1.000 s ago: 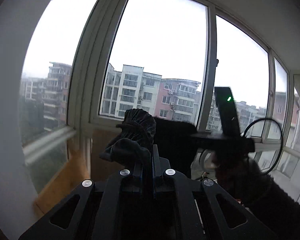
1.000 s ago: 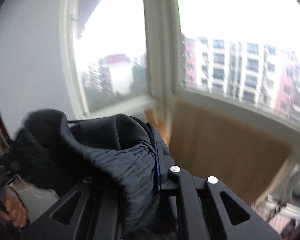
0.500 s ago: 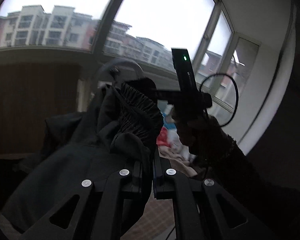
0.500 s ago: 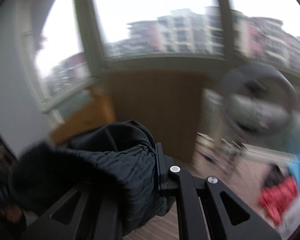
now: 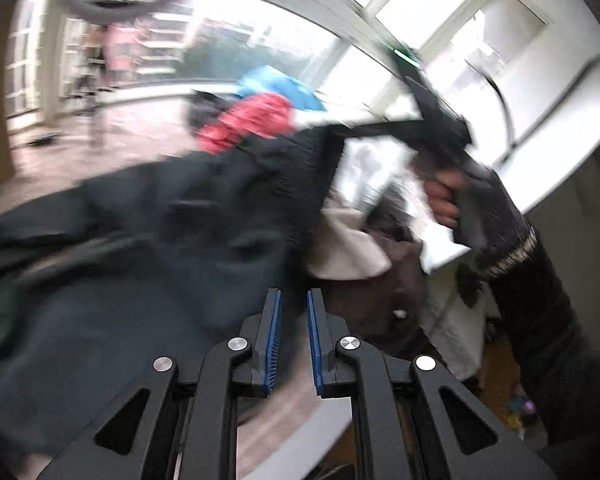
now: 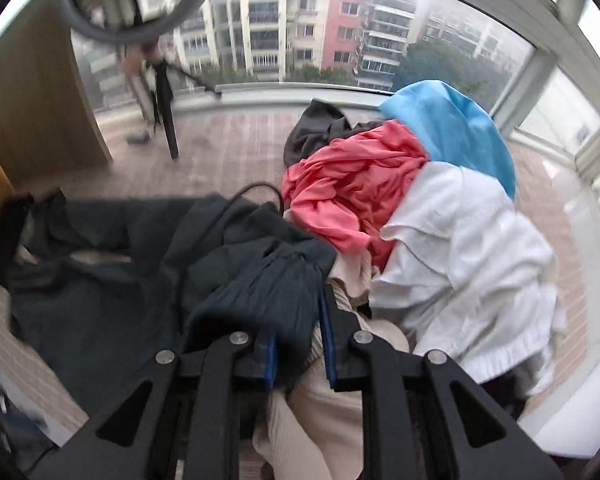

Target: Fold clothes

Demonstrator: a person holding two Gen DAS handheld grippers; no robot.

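A dark grey garment (image 6: 120, 280) lies spread over the brown checked surface, its ribbed hem bunched between the fingers of my right gripper (image 6: 300, 336), which is shut on it. In the left wrist view the same garment (image 5: 160, 220) is blurred and rises toward the right gripper (image 5: 332, 130), which a hand (image 5: 440, 196) holds up to the right. My left gripper (image 5: 294, 320) stands open just above the garment, with nothing between its blue pads (image 5: 274, 340).
A pile of clothes lies right of the dark garment: red (image 6: 352, 192), blue (image 6: 448, 128), white (image 6: 468, 256) and beige (image 6: 332, 420). A wooden panel (image 6: 32, 100) stands at the left. Windows (image 6: 340, 32) run along the back, with a dark stand (image 6: 168, 120) before them.
Both grippers have swung down from the windows toward the surface. The left gripper has let go of the dark garment and opened. The garment now lies spread out.
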